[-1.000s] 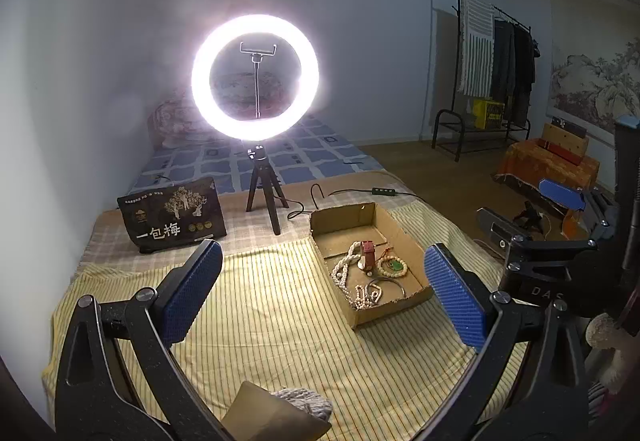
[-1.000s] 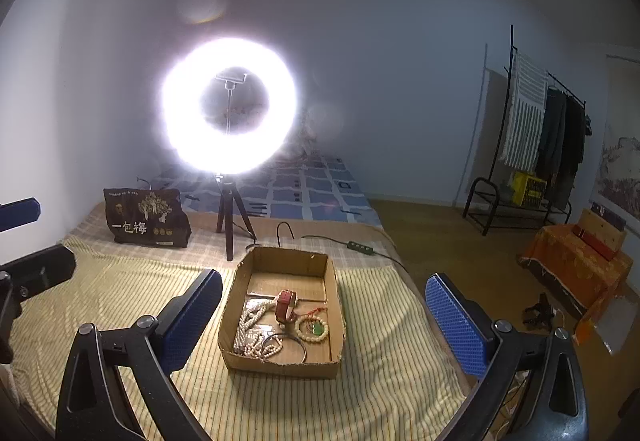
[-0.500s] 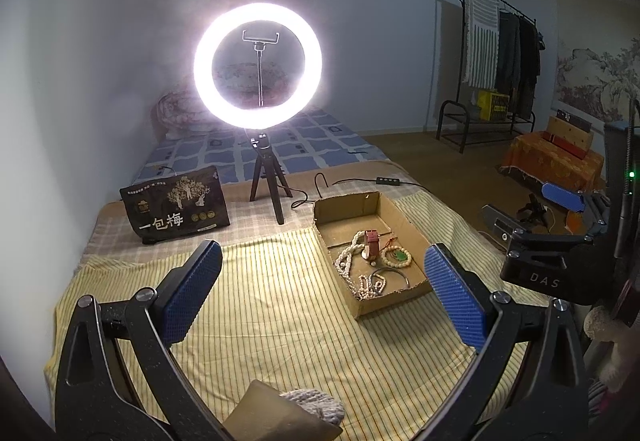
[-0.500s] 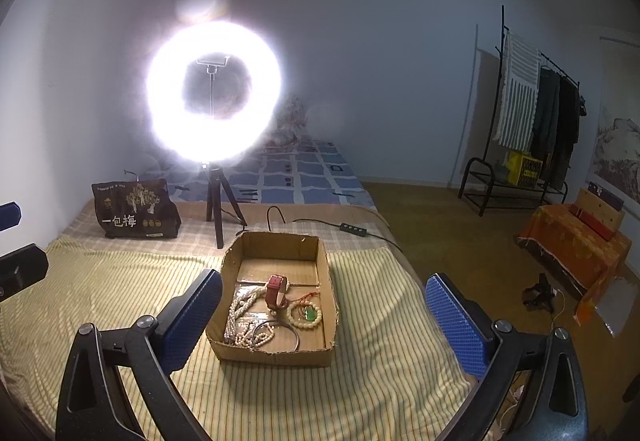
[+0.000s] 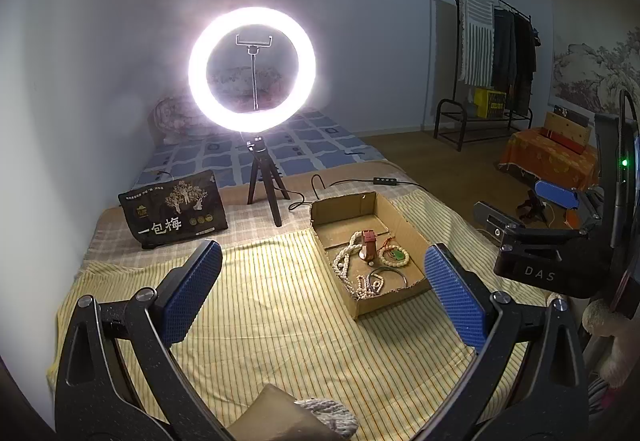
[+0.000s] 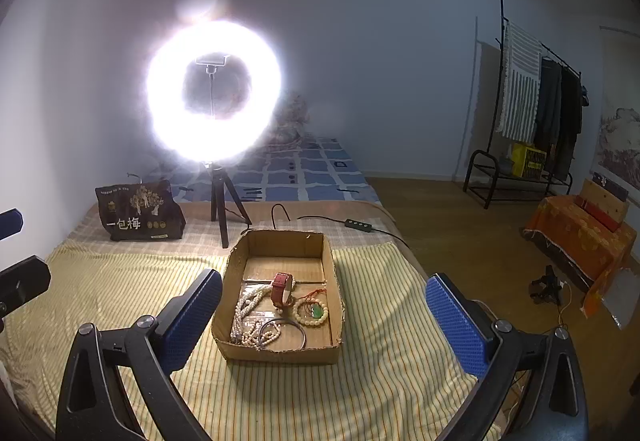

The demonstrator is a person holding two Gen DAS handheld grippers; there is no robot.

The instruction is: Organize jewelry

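Both the left gripper [image 5: 322, 291] and right gripper [image 6: 324, 315] hover with fingers spread wide, holding nothing. The jewelry [image 6: 280, 307] lies in an open box [image 6: 280, 245] on the bed [image 6: 120, 281], ahead of the right gripper.

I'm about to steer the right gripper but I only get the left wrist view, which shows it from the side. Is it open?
Observer: Yes. In its own camera the right gripper is wide open, with nothing between its fingers.
Operator: Is the box lined up with it?
Observer: The cardboard box sits straight ahead, centred between the two fingers in that view.
Operator: A blue finger pad hides the box's near right corner from me. Is anything there?
Observer: That corner is bare cardboard. The nearest piece is the metal bangle, just left of it.
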